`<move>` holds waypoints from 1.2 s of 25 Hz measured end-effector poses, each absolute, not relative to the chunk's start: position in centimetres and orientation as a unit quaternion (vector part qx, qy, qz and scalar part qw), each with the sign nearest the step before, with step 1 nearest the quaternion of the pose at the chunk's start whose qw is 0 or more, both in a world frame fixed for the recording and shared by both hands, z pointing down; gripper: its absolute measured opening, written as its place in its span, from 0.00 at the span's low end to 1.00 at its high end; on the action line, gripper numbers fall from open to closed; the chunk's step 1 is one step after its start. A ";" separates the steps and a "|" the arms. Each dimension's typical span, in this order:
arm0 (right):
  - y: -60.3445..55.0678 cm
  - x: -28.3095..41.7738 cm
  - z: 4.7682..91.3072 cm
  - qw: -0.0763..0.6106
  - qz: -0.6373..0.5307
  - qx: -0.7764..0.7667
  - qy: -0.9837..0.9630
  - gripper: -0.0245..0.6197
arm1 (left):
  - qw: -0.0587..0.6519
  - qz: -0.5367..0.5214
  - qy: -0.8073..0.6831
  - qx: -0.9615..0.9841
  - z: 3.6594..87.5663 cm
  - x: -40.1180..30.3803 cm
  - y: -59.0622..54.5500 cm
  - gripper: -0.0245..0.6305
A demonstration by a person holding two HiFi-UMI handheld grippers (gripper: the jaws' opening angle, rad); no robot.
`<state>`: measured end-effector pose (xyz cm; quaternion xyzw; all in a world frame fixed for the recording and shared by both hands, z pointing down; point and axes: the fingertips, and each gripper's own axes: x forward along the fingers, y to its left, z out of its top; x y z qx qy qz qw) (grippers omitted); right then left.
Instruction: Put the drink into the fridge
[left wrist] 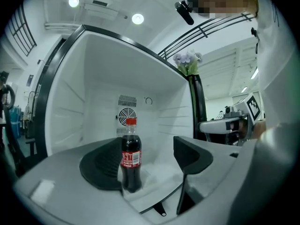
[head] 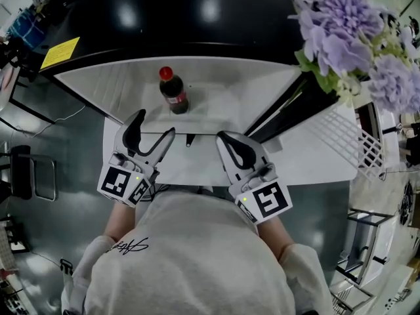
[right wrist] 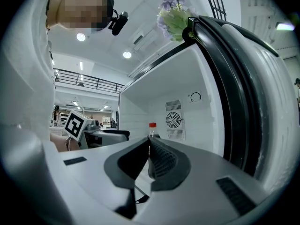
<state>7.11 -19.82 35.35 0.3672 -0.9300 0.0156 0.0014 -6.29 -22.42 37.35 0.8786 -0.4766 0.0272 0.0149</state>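
A cola bottle (head: 174,92) with a red cap and red label stands upright on the white floor inside the open fridge (head: 243,84). My left gripper (head: 152,134) is open at the fridge's front edge, just short of the bottle, with nothing between its fingers. In the left gripper view the bottle (left wrist: 131,159) stands ahead, close to the left finger of that gripper (left wrist: 147,167). My right gripper (head: 224,138) is shut and empty, level with the left one. In the right gripper view only the bottle's cap (right wrist: 152,125) shows above the shut gripper (right wrist: 149,143).
The fridge door (head: 328,143) hangs open at the right, its white rack facing me. Purple flowers (head: 348,25) sit on the fridge's top at the right. A fan grille (left wrist: 125,116) is on the back wall. A yellow label (head: 60,52) lies on the dark top.
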 end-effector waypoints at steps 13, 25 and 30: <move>-19.9 6.0 34.5 0.000 0.006 0.351 -0.936 0.06 | 0.010 0.019 -0.485 0.874 36.2 -7.1 -20.9 0.25; -19.7 5.6 34.1 -0.005 0.006 0.344 -0.939 0.06 | 0.013 0.004 -0.480 0.877 35.5 -6.9 -20.2 0.07; -19.6 5.7 34.0 -0.007 0.007 0.345 -0.938 0.06 | 0.009 0.010 -0.479 0.878 35.1 -6.7 -20.1 0.04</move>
